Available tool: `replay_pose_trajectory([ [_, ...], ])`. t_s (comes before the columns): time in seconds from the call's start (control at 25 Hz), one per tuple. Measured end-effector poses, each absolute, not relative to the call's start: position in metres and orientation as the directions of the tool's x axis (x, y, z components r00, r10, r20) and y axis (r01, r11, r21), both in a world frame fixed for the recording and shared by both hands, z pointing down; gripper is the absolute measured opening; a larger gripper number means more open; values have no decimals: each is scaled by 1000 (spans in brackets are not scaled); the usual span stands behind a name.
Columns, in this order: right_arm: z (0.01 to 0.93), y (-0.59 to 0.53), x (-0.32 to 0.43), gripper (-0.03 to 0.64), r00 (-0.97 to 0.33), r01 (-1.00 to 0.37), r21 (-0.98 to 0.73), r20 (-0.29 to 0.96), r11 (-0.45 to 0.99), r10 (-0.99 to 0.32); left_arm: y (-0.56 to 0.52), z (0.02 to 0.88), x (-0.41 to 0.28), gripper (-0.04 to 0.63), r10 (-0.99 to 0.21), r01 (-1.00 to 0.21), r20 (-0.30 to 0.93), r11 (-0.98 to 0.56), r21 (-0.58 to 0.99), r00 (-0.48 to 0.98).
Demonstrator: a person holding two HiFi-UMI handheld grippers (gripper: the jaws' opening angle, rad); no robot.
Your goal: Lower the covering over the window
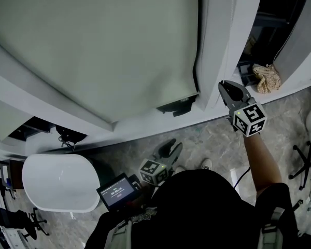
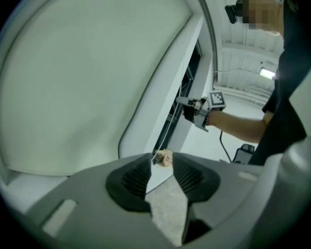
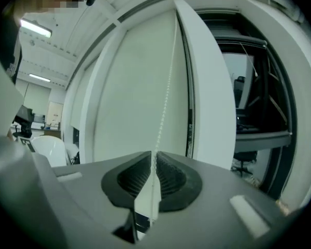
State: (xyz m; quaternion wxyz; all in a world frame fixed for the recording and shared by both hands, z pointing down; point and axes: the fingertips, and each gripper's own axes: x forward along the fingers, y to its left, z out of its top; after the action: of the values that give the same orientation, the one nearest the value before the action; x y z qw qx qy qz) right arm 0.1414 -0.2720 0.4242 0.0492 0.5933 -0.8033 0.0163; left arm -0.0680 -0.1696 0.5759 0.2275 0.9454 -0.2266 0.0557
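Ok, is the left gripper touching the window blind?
Apart. The head view shows the left gripper held low, with floor visible between it and the blind; its jaws stand open, empty.

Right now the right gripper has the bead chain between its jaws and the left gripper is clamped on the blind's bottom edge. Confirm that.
Wrong on the left gripper: it is not clamped on the blind. The left gripper view shows its jaws apart with nothing between them. The right gripper does have the bead chain between its jaws.
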Motion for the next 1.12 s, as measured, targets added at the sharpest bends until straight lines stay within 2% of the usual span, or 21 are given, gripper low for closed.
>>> replay_pose_trajectory([
  [0.2, 440, -250, 156, 20, -222, -952, -231, 74, 200, -972, -172, 576, -75, 126, -407, -435, 166, -768, 470, 898],
  [0.44, 478, -211, 138, 10, -214, -942, -290, 142, 167, -966, -162, 588, -71, 126, -374, -400, 164, -740, 541, 913],
  [0.76, 523, -125, 59, 6, -418, -773, -567, 114, 287, -901, -114, 575, -67, 126, -383, -399, 143, -756, 519, 912],
  [1.12, 532, -29, 10, 11, -626, -663, -575, 76, 479, -776, -47, 554, -59, 117, -472, -478, 144, -734, 482, 870],
])
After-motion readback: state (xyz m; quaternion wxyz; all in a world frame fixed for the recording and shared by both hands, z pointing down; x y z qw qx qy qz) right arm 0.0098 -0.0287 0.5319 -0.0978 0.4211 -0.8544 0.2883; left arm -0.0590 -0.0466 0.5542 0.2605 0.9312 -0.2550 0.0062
